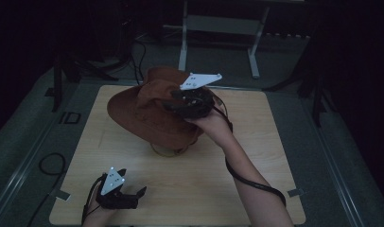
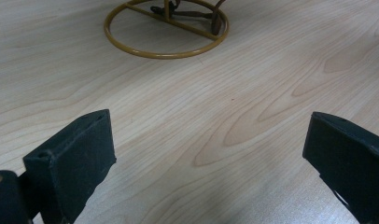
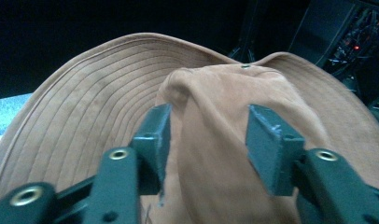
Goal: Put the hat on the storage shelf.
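A brown wide-brimmed hat (image 1: 138, 111) sits over a yellow wire stand whose ring base (image 1: 169, 151) rests on the wooden table (image 1: 256, 156). My right gripper (image 1: 192, 101) is at the hat's crown, and in the right gripper view its jaws are shut on a fold of the crown (image 3: 215, 140). Near the table's front left edge my left gripper (image 1: 131, 184) rests low, jaws wide apart with only bare wood between them (image 2: 211, 140). The stand's ring (image 2: 166, 30) and a dangling hat cord (image 2: 215, 18) lie ahead of the left gripper.
The table (image 2: 271, 70) is light wood, with dark floor around it. A white-legged table frame (image 1: 218, 28) stands at the back. Cables (image 1: 50, 165) lie on the floor at the left.
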